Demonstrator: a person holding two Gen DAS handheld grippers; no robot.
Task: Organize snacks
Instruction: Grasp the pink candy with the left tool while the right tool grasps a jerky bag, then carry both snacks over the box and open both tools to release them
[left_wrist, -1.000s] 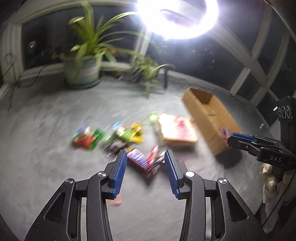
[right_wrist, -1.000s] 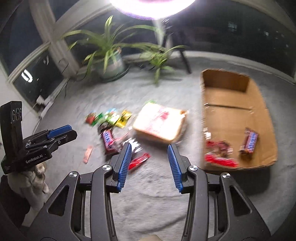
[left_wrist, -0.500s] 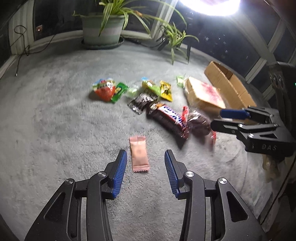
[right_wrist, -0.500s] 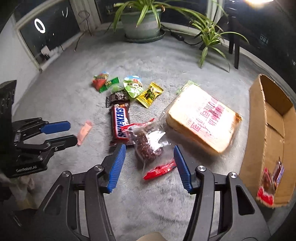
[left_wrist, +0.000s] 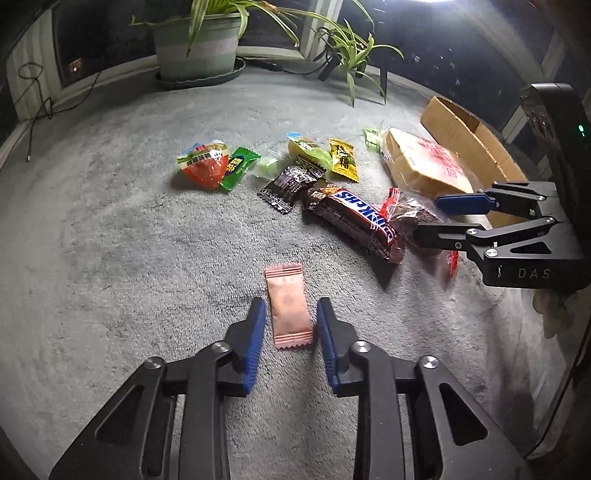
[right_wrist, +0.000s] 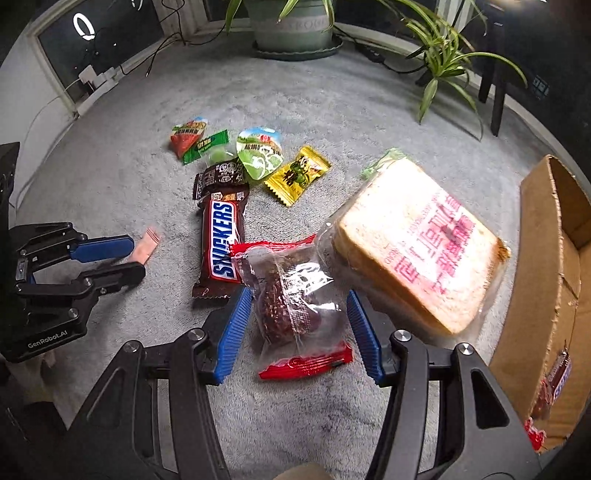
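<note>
Grey carpet (left_wrist: 110, 236) is covering the floor of a dim, window-walled room; two potted plants, a large one (left_wrist: 195, 40) and a smaller one (left_wrist: 354, 55), are standing at the far edge by a trailing cable (left_wrist: 40, 96).

Snacks are lying loose on the carpet: a red-and-green pouch (left_wrist: 203, 162), a green sweet (left_wrist: 236, 168), a dark wrapper (left_wrist: 291, 182), a yellow sachet (left_wrist: 343, 160), a Snickers bar (right_wrist: 221, 243), and a bagged bread loaf (right_wrist: 421, 243).

A cardboard box (right_wrist: 550, 280) is sitting open at the right, with wrapped bars showing inside its near corner.

Left tongs (left_wrist: 290, 325): jaws have just been closing and are flanking a pink sachet (left_wrist: 288, 302); the right pad is at its edge, a narrow gap is showing on the left, so they are not yet clamping it.

Right tongs (right_wrist: 299, 325): jaws have just been opening and are straddling a clear packet of dark cake with red ends (right_wrist: 295, 306), pads standing off it on both sides, gripping nothing. The packet is lying between the Snickers bar and the loaf.
</note>
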